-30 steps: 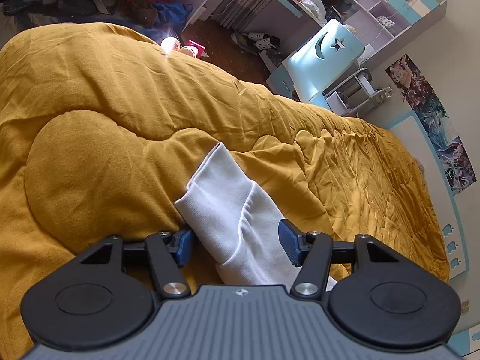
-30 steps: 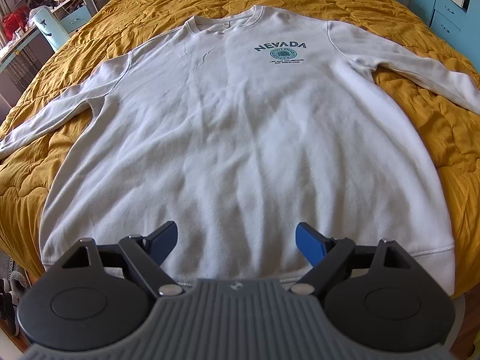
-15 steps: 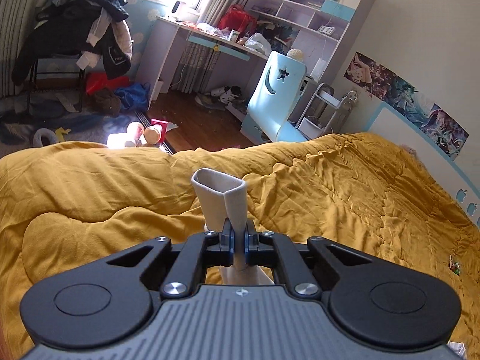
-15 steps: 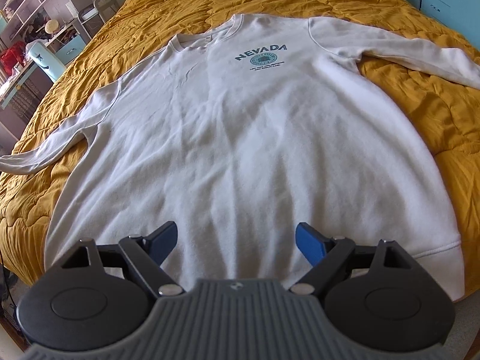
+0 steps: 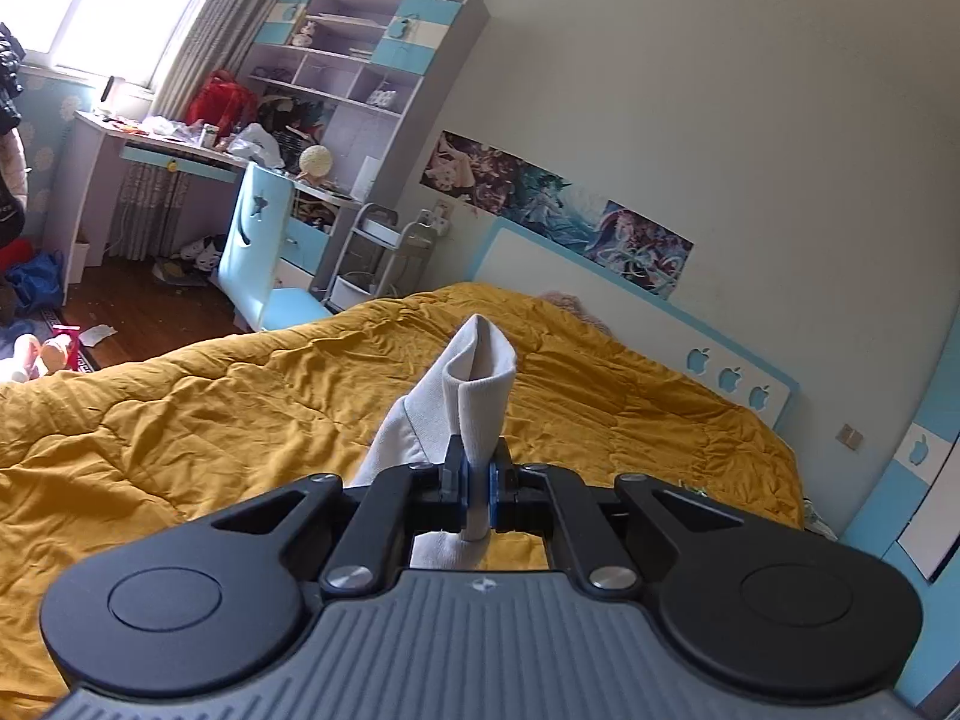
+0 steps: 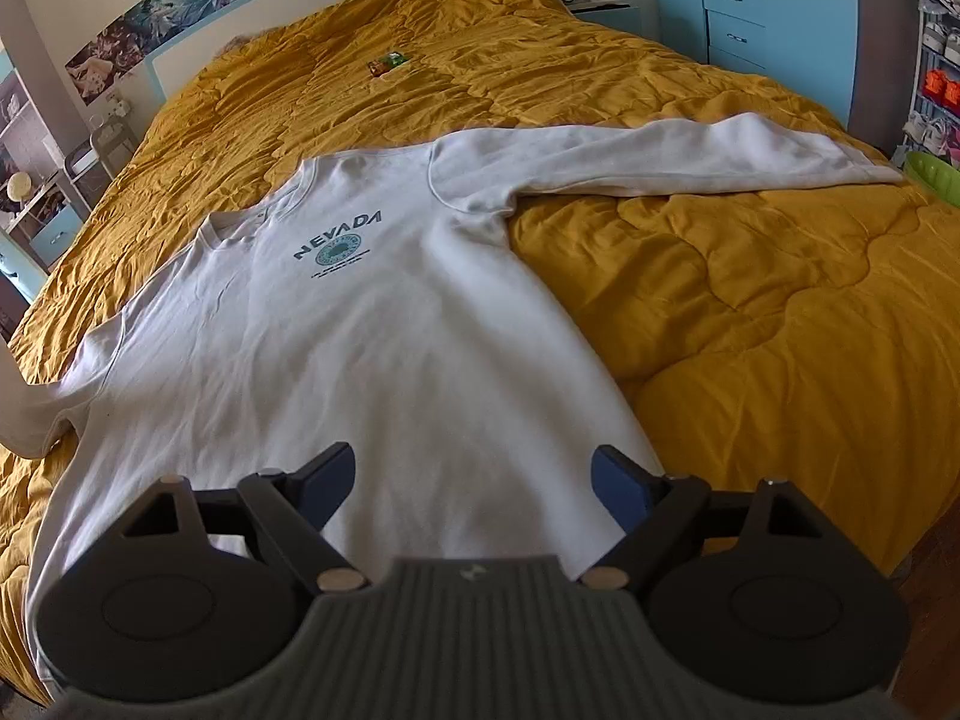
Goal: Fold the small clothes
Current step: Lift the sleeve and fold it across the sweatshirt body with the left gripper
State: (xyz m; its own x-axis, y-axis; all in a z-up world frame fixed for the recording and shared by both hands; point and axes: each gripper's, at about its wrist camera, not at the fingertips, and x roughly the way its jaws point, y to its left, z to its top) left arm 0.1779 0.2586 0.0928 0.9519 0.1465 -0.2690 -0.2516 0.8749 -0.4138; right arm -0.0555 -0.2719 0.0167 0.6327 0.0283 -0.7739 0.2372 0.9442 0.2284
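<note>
**Left sleeve cuff lifted; right gripper idle over hem**

Left gripper: the fingers are now closed on the left sleeve cuff of the white NEVADA sweatshirt. A second ago they stood open around the sleeve as it lay flat on the mustard quilt; half a second ago they had pinched it. Since then the view has tipped up from the quilt toward the headboard and wall, and the cuff stands upright above the pads, its open mouth showing. Judgement: the sleeve is off the bed and being carried, most likely inward toward the sweatshirt body for the first fold.

Sweatshirt: lies front-up, spread flat across the quilt, hem at the foot edge of the bed, collar toward the headboard. In the right wrist view the left sleeve rises off the quilt at the left frame edge. The right sleeve lies stretched out toward the right edge of the bed, untouched.

Right gripper: fingers spread wide, holding nothing, hovering over the hem near the foot edge. Over the last second its view has swung right, so the right sleeve now shows in full. Whether the pads touch the fabric cannot be told.

Status: the fold has just begun. Risk, as a judgement: the cuff is held by a narrow pinch, so a fast swing could drag the shoulder and wrinkle the flat body.
</note>
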